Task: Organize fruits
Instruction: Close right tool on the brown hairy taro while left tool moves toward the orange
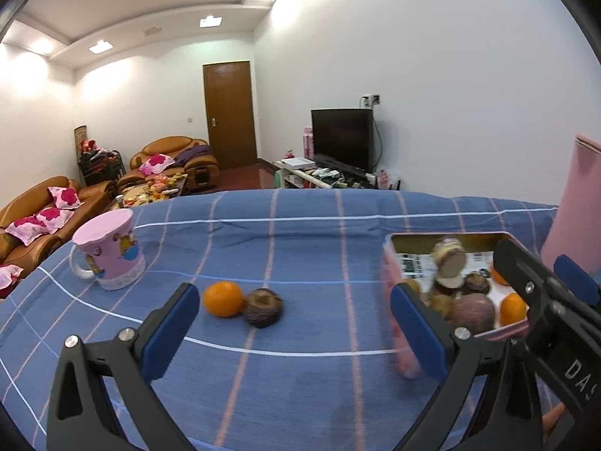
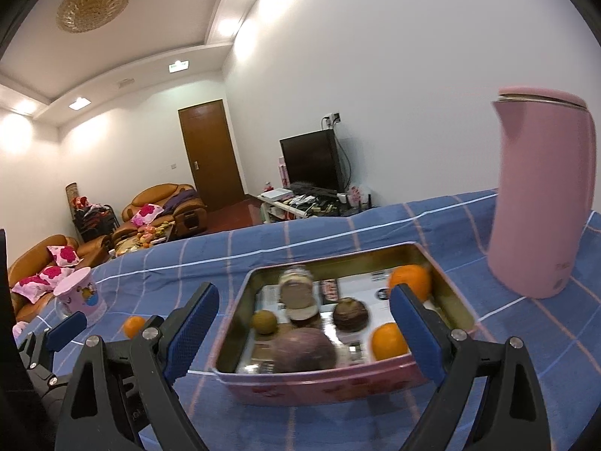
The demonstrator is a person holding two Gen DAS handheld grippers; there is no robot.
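Near the left edge of the table [image 1: 300, 233], with its blue checked cloth, stands a pink mug [image 1: 109, 253] with cartoon pictures on it.

Your left gripper [image 1: 295, 325] is spread wide with nothing between its blue pads. Just past it, out on the cloth, an orange [image 1: 223, 298] and a brown wrinkly fruit [image 1: 263, 307] sit side by side, touching. They are not in the tin.

Next comes the pink tin tray [image 2: 319, 379], toward the right side of the table. Inside it you can see two oranges [image 2: 409, 280], one in the far right corner and one near the front wall. There is also a small greenish fruit [image 2: 265, 321], a dark brown round fruit [image 2: 351, 314], a big purple-brown fruit [image 2: 304, 351] at the front, and a blurry jar-like thing [image 2: 296, 295] in the middle.

Your right gripper [image 2: 304, 334] is spread wide too. It is empty and hangs in front of the tray, with one finger on each side of it in the right wrist view.

Near the far right corner of the table stands a tall pink kettle [image 2: 541, 195], just beside the tray.
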